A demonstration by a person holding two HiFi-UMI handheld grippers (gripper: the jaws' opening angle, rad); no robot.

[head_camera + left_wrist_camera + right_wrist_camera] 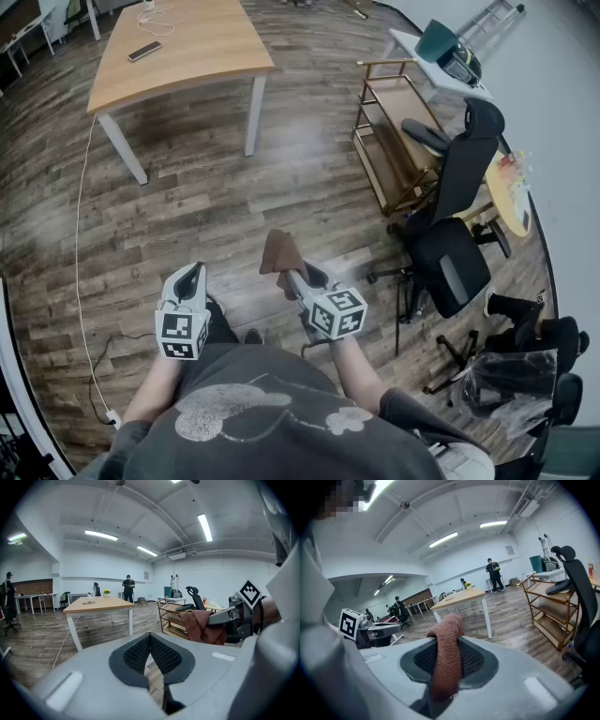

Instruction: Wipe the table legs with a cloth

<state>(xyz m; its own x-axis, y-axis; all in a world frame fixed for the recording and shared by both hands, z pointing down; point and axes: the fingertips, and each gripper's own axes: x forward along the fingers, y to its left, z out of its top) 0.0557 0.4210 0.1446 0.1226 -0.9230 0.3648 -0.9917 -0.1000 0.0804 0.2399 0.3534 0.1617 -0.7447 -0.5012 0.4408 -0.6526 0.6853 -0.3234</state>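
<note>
The wooden table [178, 47] with white legs [253, 114] stands on the floor well ahead of me, and neither gripper touches it. My right gripper [298, 275] is shut on a brown cloth [279, 253], which sticks up between its jaws [446, 653]. My left gripper [192, 277] hangs beside it at waist height, its pads [140, 654] meeting at the tip with nothing between them. From the left gripper view I see the table [96, 604], its near leg [74, 632] and the cloth [201, 625]. In the right gripper view the table leg [487, 617] is far off.
A gold shelf cart [394, 141] and black office chairs [450, 216] stand to the right. A white cable [80, 262] runs across the wood floor at left. A phone [144, 51] lies on the tabletop. People stand far off across the room [128, 588].
</note>
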